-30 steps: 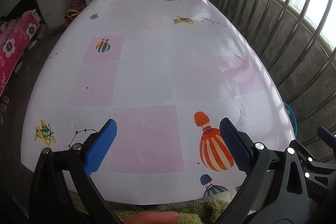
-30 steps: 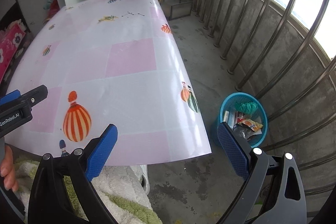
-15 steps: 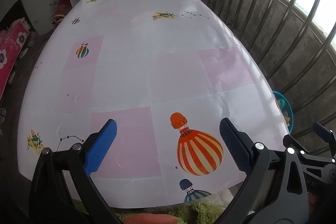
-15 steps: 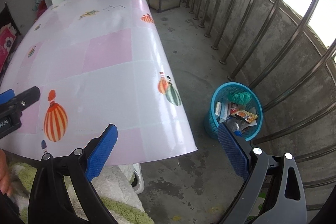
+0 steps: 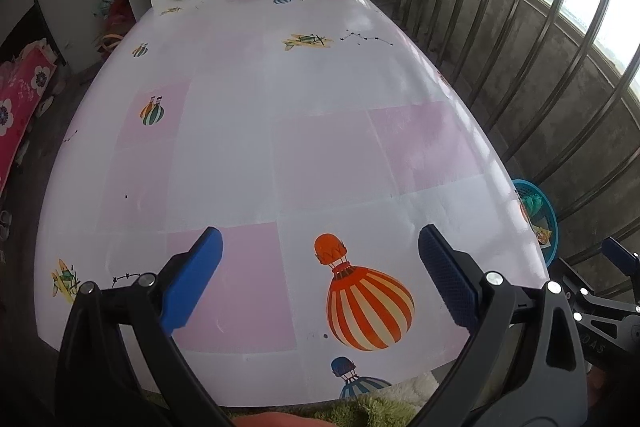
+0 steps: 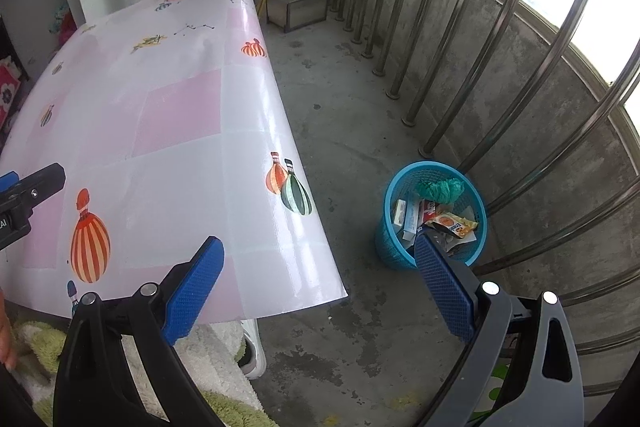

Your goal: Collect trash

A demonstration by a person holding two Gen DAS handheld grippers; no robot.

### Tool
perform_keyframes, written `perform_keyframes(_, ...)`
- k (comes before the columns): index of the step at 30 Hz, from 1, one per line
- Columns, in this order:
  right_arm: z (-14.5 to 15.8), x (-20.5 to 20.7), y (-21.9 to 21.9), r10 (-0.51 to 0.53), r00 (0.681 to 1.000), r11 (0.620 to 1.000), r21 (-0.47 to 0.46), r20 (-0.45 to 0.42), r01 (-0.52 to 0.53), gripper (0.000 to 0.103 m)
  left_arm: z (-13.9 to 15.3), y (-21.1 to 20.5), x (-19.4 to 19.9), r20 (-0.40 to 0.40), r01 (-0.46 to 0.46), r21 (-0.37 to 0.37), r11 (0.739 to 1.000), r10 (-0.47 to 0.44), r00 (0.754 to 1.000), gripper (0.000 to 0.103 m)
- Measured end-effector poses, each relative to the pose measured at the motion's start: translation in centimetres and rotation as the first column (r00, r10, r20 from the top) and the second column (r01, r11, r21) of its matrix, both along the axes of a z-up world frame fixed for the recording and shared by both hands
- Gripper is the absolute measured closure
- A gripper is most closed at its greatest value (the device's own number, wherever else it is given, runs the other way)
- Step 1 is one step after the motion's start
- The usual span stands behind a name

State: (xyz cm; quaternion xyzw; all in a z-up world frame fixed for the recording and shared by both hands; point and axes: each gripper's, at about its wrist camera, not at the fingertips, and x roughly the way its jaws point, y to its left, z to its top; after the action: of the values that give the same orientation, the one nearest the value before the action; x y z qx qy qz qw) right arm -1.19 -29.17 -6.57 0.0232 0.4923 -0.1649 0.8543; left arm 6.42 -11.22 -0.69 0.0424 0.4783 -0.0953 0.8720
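Note:
A blue mesh bin point(image 6: 390, 243) stands on the concrete floor right of the table, holding a green bag point(image 6: 440, 188), an orange snack wrapper point(image 6: 452, 223), small boxes and other trash. Its rim shows past the table edge in the left wrist view point(image 5: 548, 223). My left gripper point(image 5: 316, 283) is open and empty over the near end of the table point(image 5: 280, 131). My right gripper point(image 6: 318, 285) is open and empty, hanging over the table's near right corner and the floor, left of the bin. The table top shows no loose trash.
The table point(image 6: 180, 131) wears a pink-and-white cloth with balloon prints. Steel railing bars point(image 6: 500, 39) and a low concrete wall run along the right. A metal dustpan point(image 6: 298, 11) stands on the far floor. A green-white towel point(image 6: 216, 359) lies under the near edge.
Both wrist views have swung: the table pattern drifts left in each, and the bin sits closer to the middle of the right wrist view. Both grippers stay open and empty.

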Motion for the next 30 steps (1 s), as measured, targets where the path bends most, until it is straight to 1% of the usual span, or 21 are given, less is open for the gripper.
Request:
perform_keyframes(13,0.3,-0.2,0.0,0.003,1.000,1.000,-0.005,0.009,-0.003,0.010,0.1,0.0,-0.4,0.000,0.006,0.005,1.000,-0.006,1.000,0.009)
perform_keyframes(23,0.6,-0.4,-0.2,-0.009,1.000,1.000,-0.014,0.018,0.009,0.010,0.8,-0.8,-0.5,0.019,0.057,0.005,0.998,-0.057,0.998,0.009)
perform_keyframes(30,0.5,-0.5,-0.3,-0.010,1.000,1.000,-0.018,0.019,0.010,0.010,1.0,-1.1,-0.6,0.022,0.064,0.000,0.998,-0.064,0.998,0.009)
